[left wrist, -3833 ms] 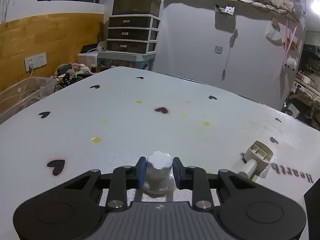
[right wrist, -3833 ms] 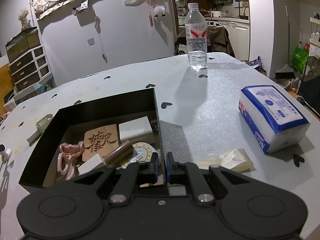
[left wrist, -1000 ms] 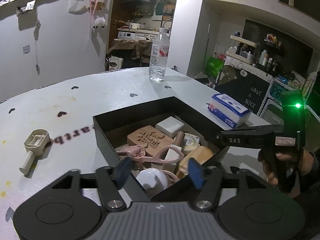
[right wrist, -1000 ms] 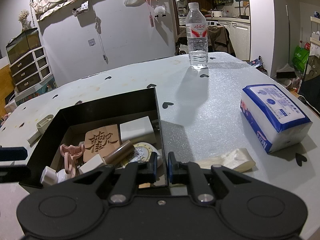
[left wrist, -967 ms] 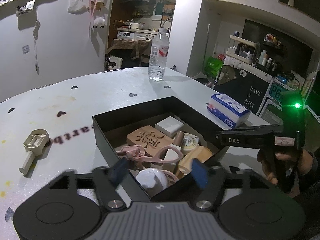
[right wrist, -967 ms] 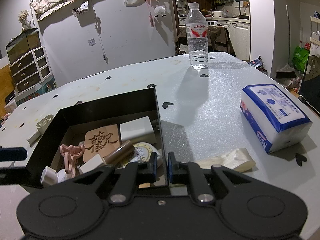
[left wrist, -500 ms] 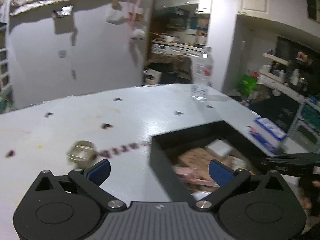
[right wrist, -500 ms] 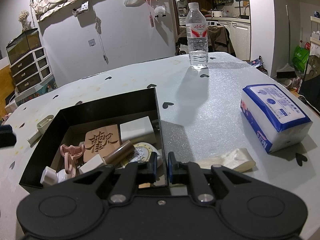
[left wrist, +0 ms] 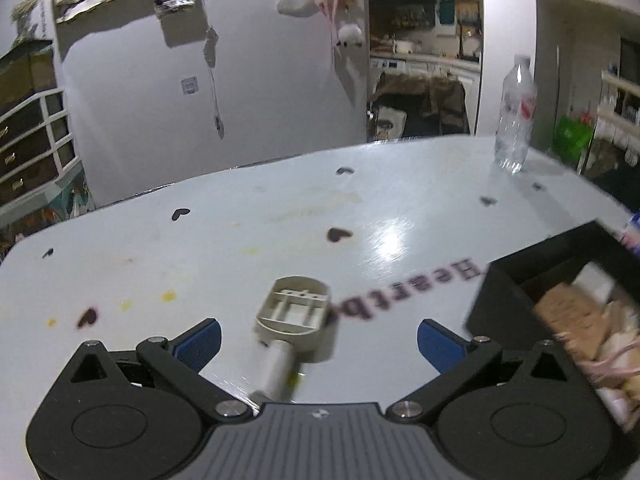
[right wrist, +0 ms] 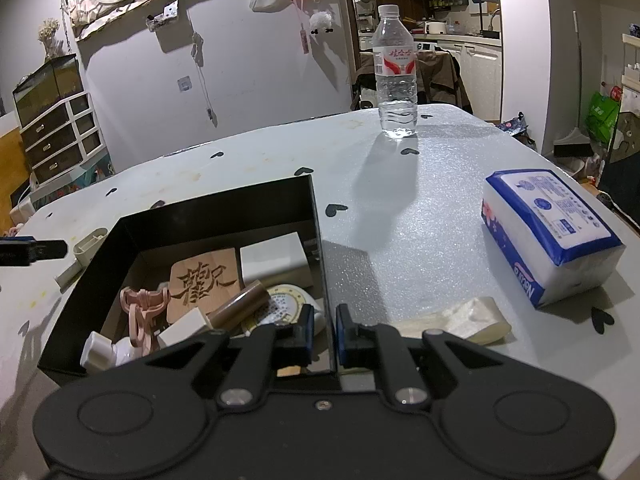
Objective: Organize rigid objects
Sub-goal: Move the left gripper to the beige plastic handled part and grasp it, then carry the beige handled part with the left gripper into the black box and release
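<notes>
Left wrist view: the left tongs (left wrist: pixel 318 334) stood wide open and held nothing. Between the pads, on the desk (left wrist: pixel 248 240), lay a beige stamp (left wrist: pixel 294 312): oval ribbed head, pale round handle pointing toward the camera. The black box (left wrist: pixel 504 300) sat to its right.

Right wrist view: the right tongs (right wrist: pixel 323 334) were clamped on the box's near wall. The stamp (right wrist: pixel 86 246) lay just outside the box's left wall.

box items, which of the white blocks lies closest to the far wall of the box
The larger white rectangular block, just right of the carved wooden board. The smaller white block lies nearer the right tool, beside the brown cylinder.
</notes>
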{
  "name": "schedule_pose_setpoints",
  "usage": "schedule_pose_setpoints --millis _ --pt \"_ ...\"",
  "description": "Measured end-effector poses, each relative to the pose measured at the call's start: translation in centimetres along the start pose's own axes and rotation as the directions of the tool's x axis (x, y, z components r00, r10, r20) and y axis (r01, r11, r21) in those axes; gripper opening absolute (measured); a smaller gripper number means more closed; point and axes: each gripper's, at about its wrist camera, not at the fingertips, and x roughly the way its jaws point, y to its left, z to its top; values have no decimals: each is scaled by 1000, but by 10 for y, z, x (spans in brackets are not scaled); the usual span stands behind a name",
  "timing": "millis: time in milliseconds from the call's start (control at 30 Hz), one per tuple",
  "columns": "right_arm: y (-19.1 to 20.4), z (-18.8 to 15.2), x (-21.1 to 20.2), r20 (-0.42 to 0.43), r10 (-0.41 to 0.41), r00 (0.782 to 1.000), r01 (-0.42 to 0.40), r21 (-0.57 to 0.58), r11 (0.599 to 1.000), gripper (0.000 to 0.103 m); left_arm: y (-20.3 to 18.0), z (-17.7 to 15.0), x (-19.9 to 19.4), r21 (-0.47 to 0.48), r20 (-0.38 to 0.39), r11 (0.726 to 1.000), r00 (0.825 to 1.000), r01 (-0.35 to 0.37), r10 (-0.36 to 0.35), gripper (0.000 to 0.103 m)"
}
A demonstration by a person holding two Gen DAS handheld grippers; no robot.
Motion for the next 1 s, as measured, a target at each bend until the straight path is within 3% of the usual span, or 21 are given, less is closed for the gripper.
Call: schedule_pose_setpoints --millis 133,200,333,467,567,767,1000 --pt "2 1 0 -3 -3 1000 3 -2 1000 13 5 0 21 62 -35 998 999 -8 10 91" --pt "2 1 0 -3 -3 1000 3 -2 1000 13 8 -2 31 57 -58 998 998 -1 4 80" --pt "1 1 1 -6 -4 1000 4 -4 1000 13 12 -6 45 53 -90 999 996 -4 9 71" --pt "1 2 3 -10 -6 1000 6 -8 1000 13 16 -9 49 25 -82 1000 997 12 -9 63" --pt "1 2 4 -13 -8 1000 8 -9 1000 13 18 -9 50 7 -73 1000 997 27 -27 48" --pt "2 3 4 -14 -10 1000 10 -10 1000 13 17 -12 45 -17 -54 999 998 28 -29 48" --pt "2 3 5 -16 -12 1000 12 -14 1000 11 5 1 4 11 60 993 991 115 -116 48"
